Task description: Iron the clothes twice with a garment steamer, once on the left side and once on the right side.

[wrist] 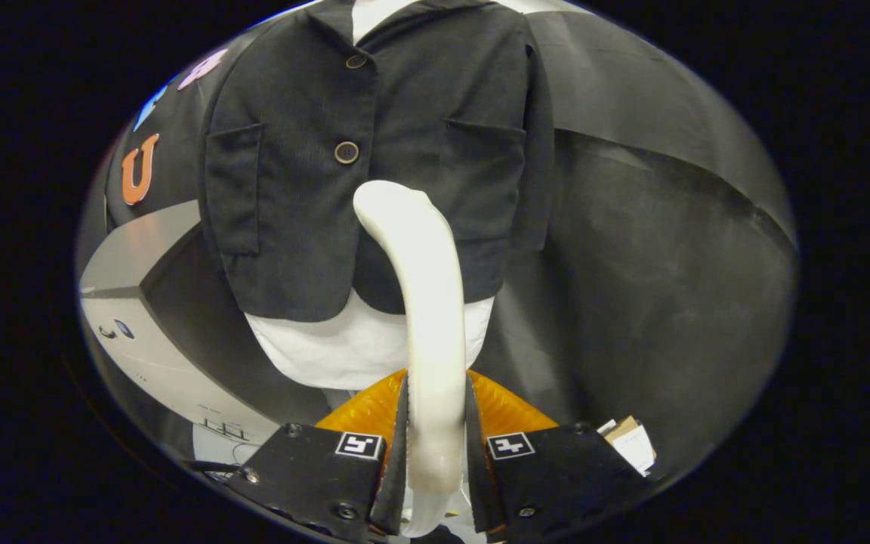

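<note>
A white garment steamer (424,302) rises from between my fingers and curves forward, its head just below the lower button (346,153) of a dark jacket (374,166). My gripper (436,408) is shut on the steamer's handle. The jacket hangs on a white mannequin torso (329,347) straight ahead, with a patch pocket on each side. The steamer's head sits near the jacket's middle front, slightly toward the right panel. I cannot tell whether it touches the cloth.
A grey-white table or cabinet corner (148,332) stands to the left of the mannequin. Small cardboard and paper bits (627,438) lie low beside the right finger. Dark booth cloth (669,249) hangs behind and to the right.
</note>
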{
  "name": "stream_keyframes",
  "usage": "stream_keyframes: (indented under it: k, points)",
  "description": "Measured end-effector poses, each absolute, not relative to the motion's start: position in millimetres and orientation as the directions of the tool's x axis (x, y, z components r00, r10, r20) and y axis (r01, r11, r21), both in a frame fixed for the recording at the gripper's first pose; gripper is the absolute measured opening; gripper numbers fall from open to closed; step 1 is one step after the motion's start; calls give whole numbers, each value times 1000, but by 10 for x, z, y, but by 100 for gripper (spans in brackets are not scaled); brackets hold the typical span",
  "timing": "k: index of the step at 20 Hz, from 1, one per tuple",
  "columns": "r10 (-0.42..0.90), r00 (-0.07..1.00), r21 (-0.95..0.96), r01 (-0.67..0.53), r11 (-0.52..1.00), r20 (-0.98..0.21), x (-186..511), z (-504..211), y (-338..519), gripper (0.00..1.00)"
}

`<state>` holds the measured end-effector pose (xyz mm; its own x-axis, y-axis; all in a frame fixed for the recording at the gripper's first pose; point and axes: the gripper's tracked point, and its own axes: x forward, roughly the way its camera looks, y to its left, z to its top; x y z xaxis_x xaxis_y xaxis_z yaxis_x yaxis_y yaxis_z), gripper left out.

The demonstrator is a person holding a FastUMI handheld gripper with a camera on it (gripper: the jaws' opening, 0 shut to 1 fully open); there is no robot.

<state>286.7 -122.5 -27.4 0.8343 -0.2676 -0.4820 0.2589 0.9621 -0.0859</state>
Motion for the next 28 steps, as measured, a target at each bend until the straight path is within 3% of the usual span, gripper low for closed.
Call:
stream_keyframes:
  k: [17, 28]
  points:
    - [-201, 841, 46, 259, 965, -502, 2759, -439, -1217, 37]
    - [-216, 890, 105, 279, 955, -402, 1283, 9, -762, 37]
